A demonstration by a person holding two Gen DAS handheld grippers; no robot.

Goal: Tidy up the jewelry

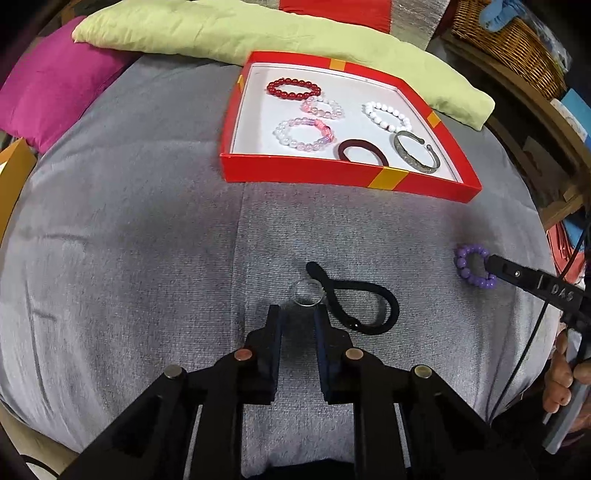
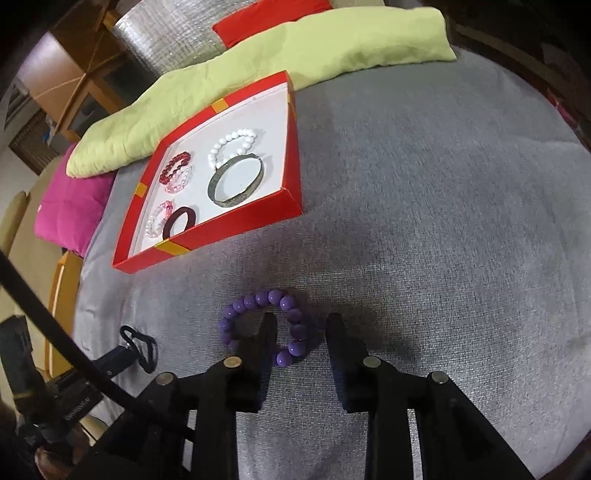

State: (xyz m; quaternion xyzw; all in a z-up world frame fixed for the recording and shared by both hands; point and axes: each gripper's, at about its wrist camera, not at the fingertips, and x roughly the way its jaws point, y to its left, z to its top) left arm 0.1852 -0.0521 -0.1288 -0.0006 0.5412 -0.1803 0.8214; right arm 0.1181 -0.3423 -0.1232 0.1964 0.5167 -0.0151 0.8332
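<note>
A small clear ring (image 1: 306, 293) lies on the grey cover just ahead of my left gripper (image 1: 297, 312). Its jaws stand narrowly apart and do not touch the ring. A black hair tie (image 1: 362, 306) lies beside its right finger. My right gripper (image 2: 301, 323) is open over a purple bead bracelet (image 2: 258, 299). One finger stands inside the loop, the loop's right side lies between the fingers, and a gap shows beside the beads. A red box (image 1: 332, 173) behind holds several bracelets, a silver cuff (image 1: 417, 151) and a maroon hair tie (image 1: 362, 151).
A green cushion (image 1: 258, 33) and a magenta cushion (image 1: 55, 96) border the far edge of the grey cover. A wicker basket (image 1: 509, 40) stands at the back right. A person's hand (image 1: 561, 380) holds the right gripper's handle at the right edge.
</note>
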